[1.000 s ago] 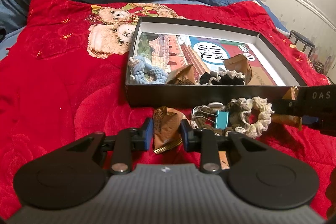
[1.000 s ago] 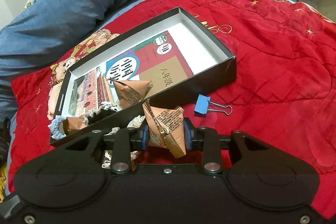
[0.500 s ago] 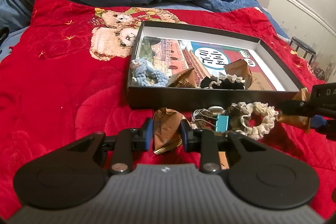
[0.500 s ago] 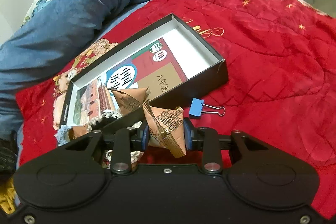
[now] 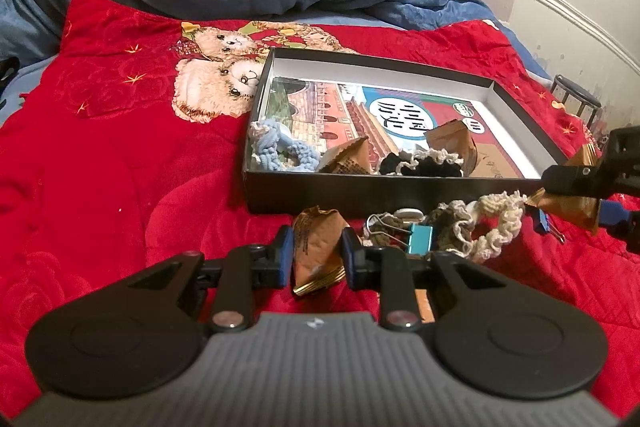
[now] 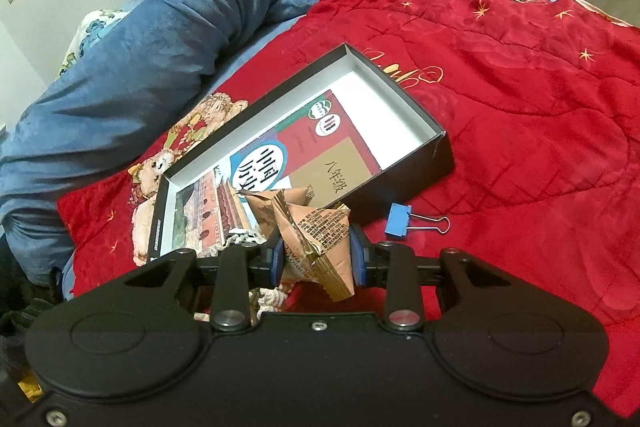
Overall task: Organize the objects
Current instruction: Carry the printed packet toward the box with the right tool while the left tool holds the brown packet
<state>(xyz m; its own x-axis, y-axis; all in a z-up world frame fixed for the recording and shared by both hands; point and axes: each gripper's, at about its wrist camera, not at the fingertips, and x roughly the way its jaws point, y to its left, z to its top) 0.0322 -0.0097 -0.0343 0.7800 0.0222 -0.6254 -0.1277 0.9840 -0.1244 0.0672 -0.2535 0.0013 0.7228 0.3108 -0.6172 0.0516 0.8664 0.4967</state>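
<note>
On a red quilted bedspread (image 5: pixel 120 163), I hold one crinkled brown foil snack packet in each tool, both bound, as I judge it, for the shallow black cardboard box (image 5: pixel 360 193) lined with a printed picture sheet. My left gripper (image 5: pixel 316 253) has its jaws drawn narrow on the left brown packet (image 5: pixel 316 247), low over the cloth just short of the box's near wall; my right gripper (image 6: pixel 316 259) is likewise clamped on the right brown packet (image 6: pixel 320 247), raised beside the box's near corner. Already inside the box lie a pale blue knitted scrunchie (image 5: pixel 276 151), two more brown packets and a black scrunchie with cream trim (image 5: pixel 420 163). Outside it, near my left packet, sit a teal binder clip (image 5: pixel 420 241) and a cream-edged olive crocheted scrunchie (image 5: pixel 480 227); a blue binder clip (image 6: pixel 400 223) lies on the cloth beside the box wall near my right packet. To do this well, I think each packet should be lifted clear of the wall's top edge before going across, since a snagged corner could shove the light box over the soft quilt. The bare stretch of picture sheet at the far end looks the better landing spot. I would open the jaws only once a packet is low over the floor, one side at a time, to keep the tools apart.
</note>
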